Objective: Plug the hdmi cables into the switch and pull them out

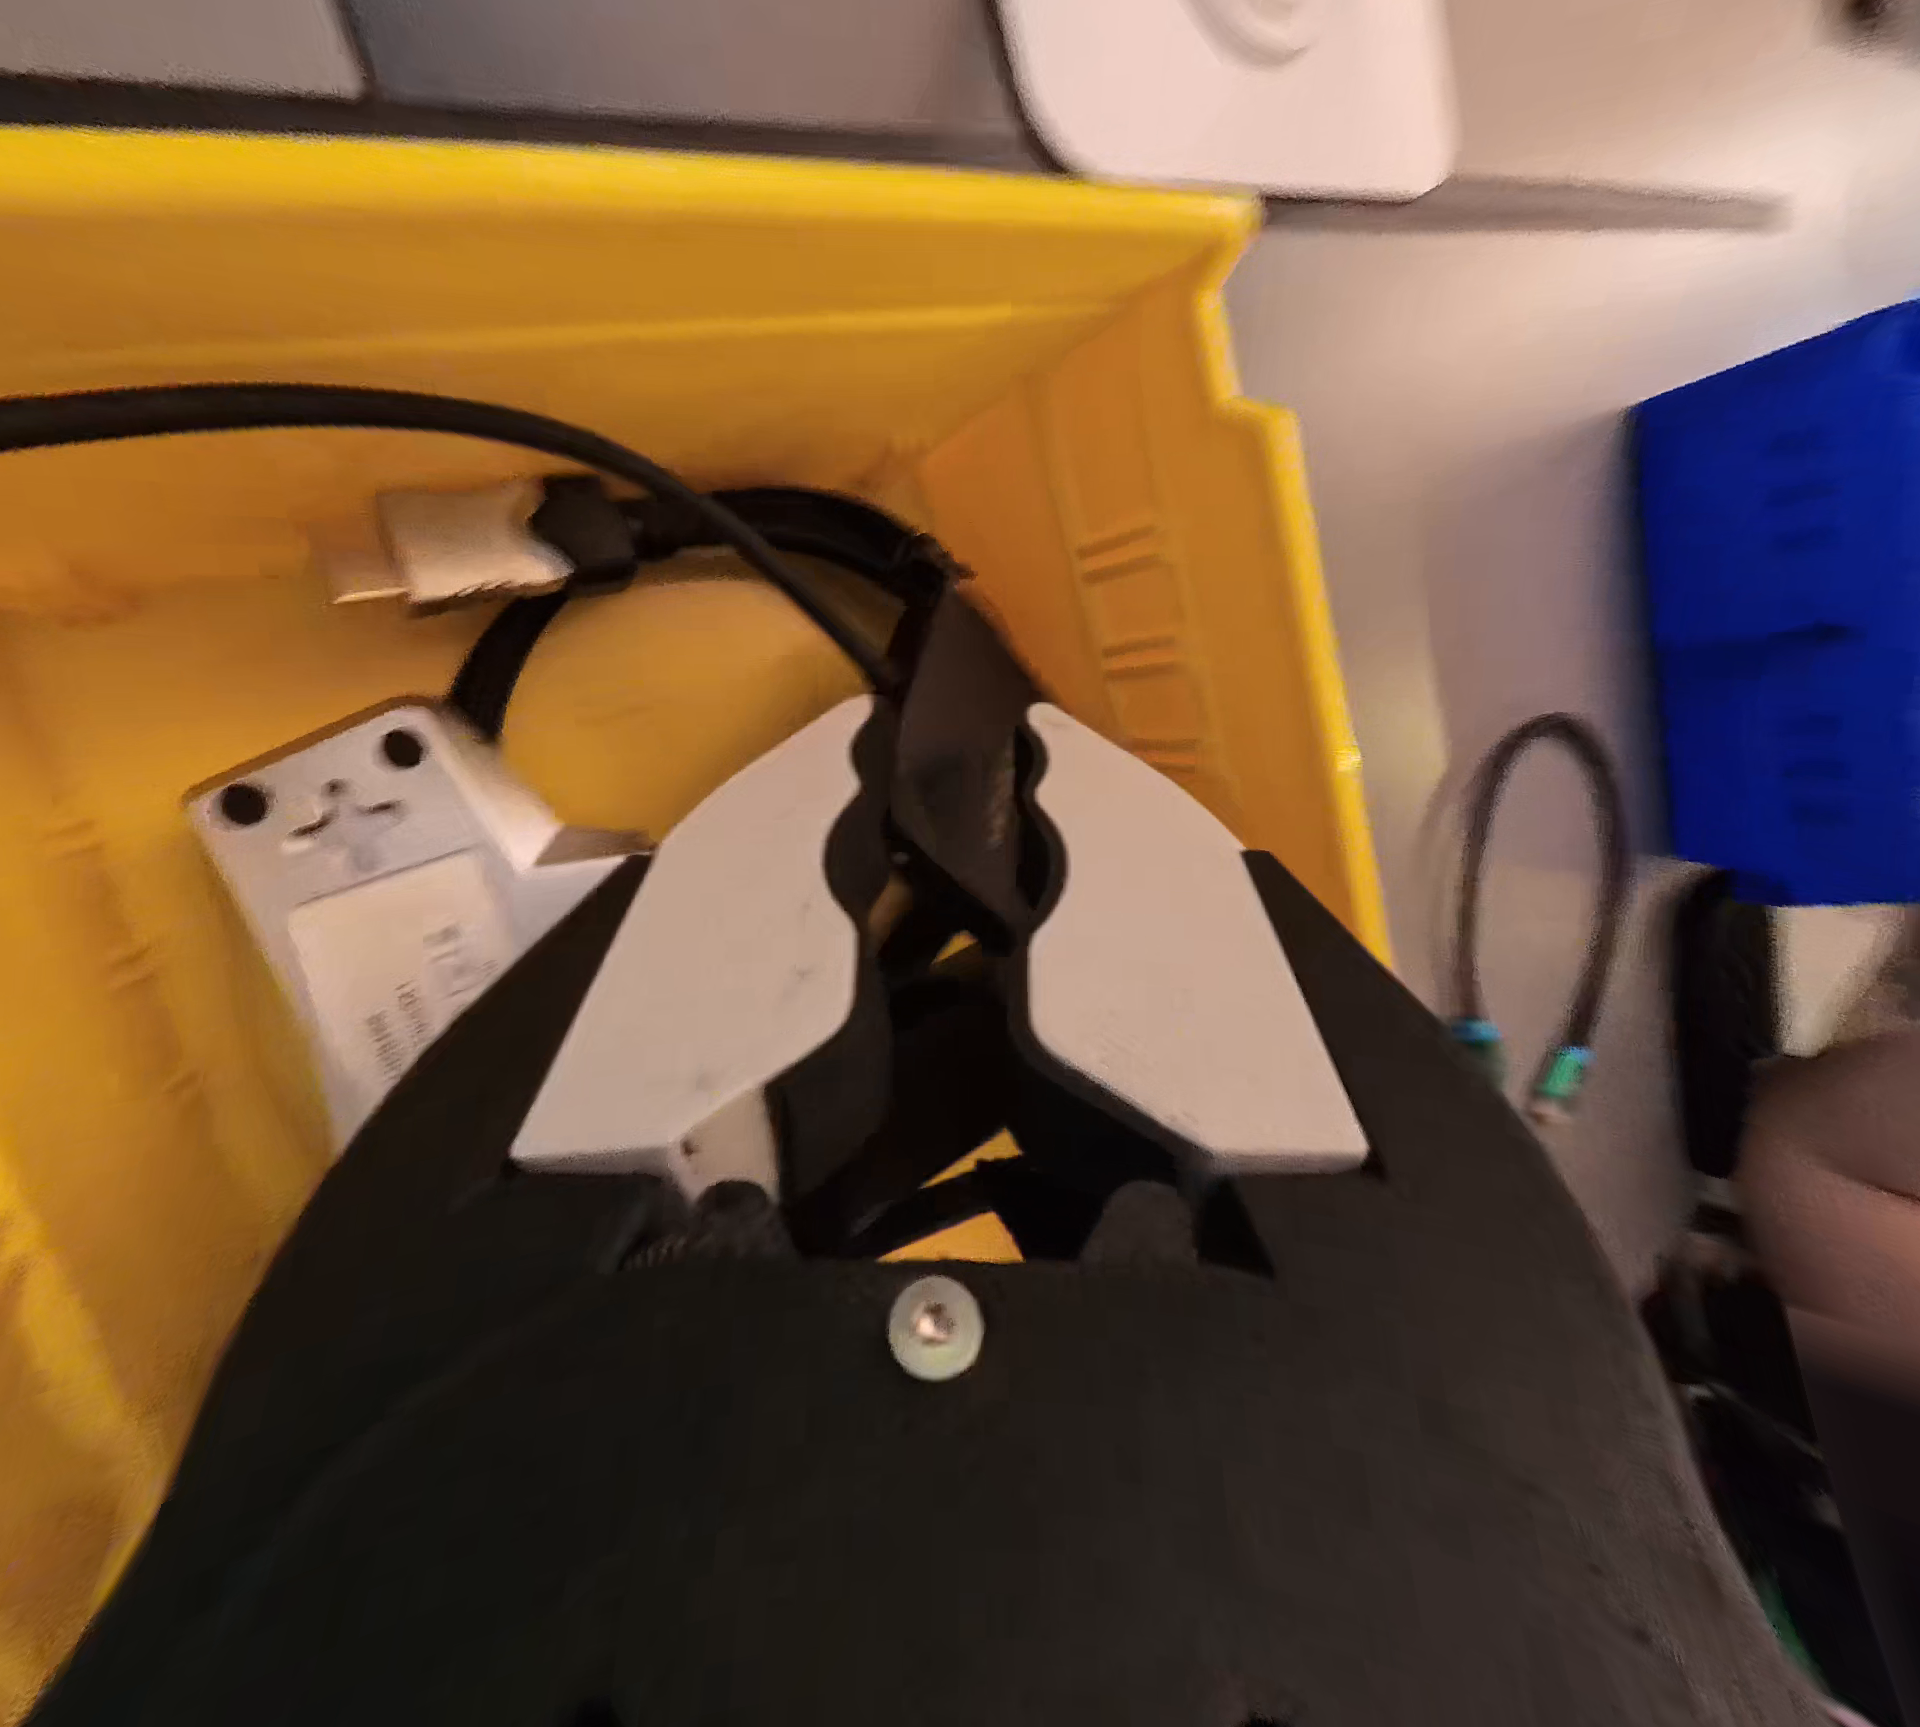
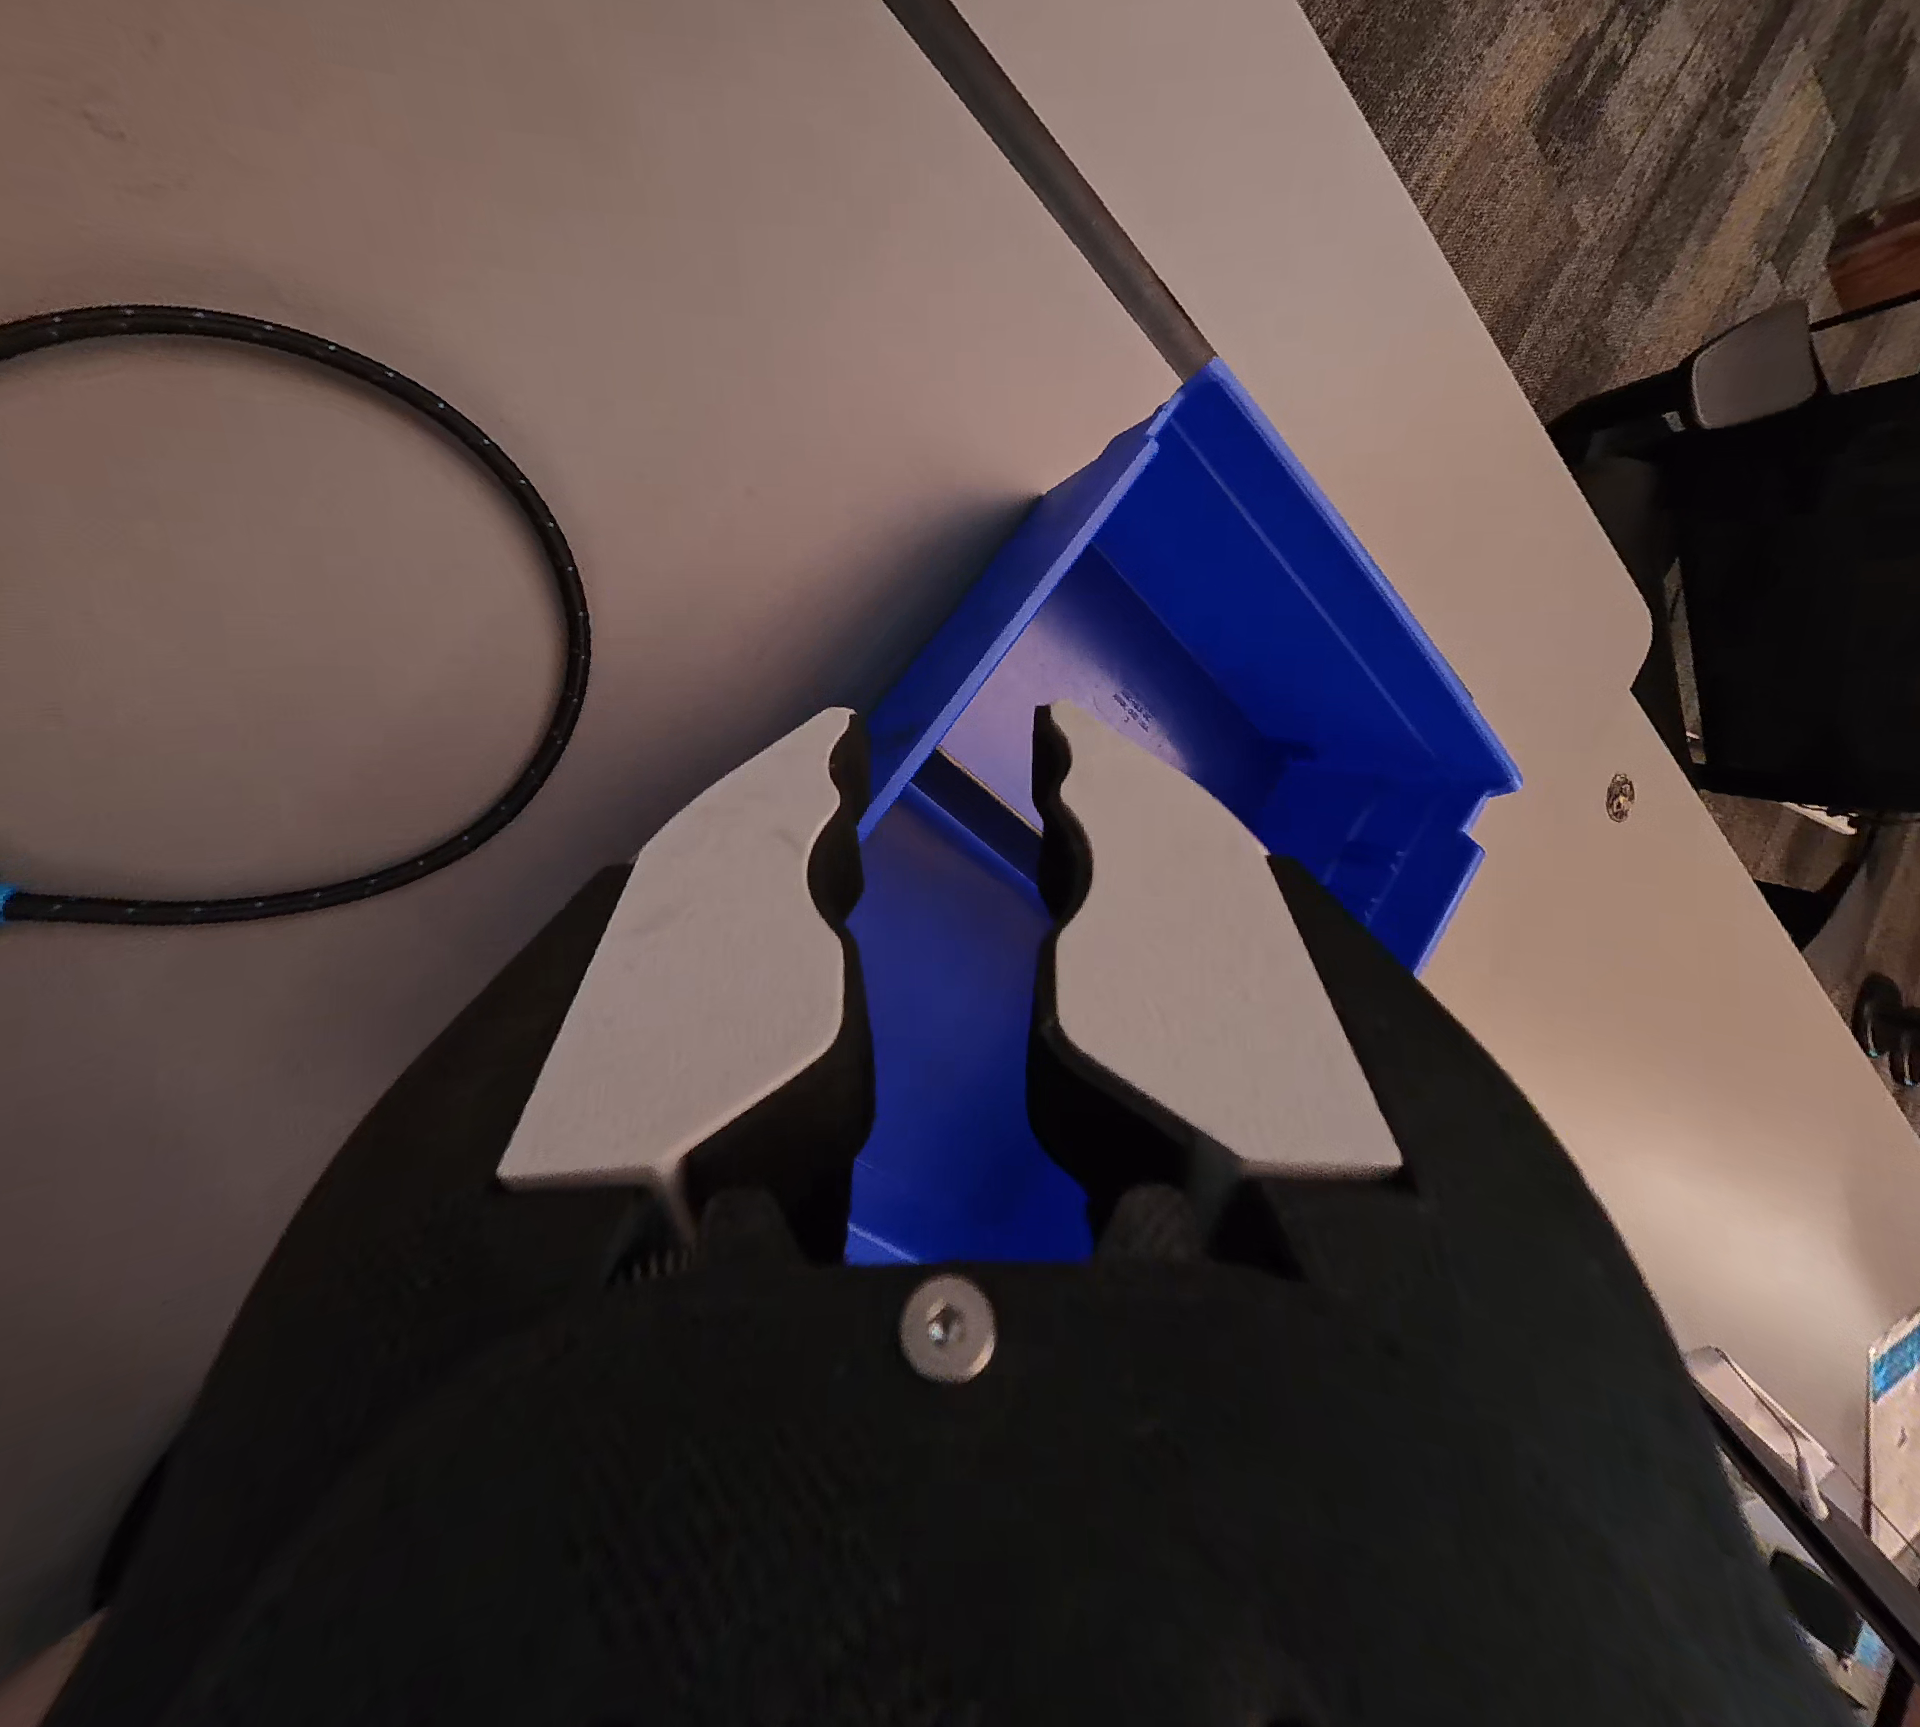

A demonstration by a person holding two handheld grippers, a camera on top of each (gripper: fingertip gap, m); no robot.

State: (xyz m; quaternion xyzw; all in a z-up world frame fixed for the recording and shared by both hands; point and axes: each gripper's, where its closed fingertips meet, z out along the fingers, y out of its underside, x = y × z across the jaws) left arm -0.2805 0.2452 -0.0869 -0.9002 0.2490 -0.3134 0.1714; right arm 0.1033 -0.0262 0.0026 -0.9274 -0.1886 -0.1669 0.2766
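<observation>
In the left wrist view my left gripper (image 1: pixel 951 727) is shut on the black plug of an HDMI cable (image 1: pixel 951 784) and holds it over a yellow bin (image 1: pixel 644 306). The cable (image 1: pixel 582 451) curves back and left across the bin. A silver switch box (image 1: pixel 353 888) lies in the bin, left of the gripper, underside up. A second black cable with a pale plug (image 1: pixel 457 545) lies near the bin's back wall. In the right wrist view my right gripper (image 2: pixel 945 727) is open and empty, over the near edge of a blue bin (image 2: pixel 1247 597).
A short braided cable with teal ends (image 1: pixel 1538 898) lies on the grey table between the two bins; its loop shows in the right wrist view (image 2: pixel 499 472). A white device (image 1: pixel 1216 15) sits behind the yellow bin. The table edge (image 2: pixel 1558 472) and a black chair (image 2: pixel 1787 555) are at right. One gripper's finger ends stand about 50 cm off the other's.
</observation>
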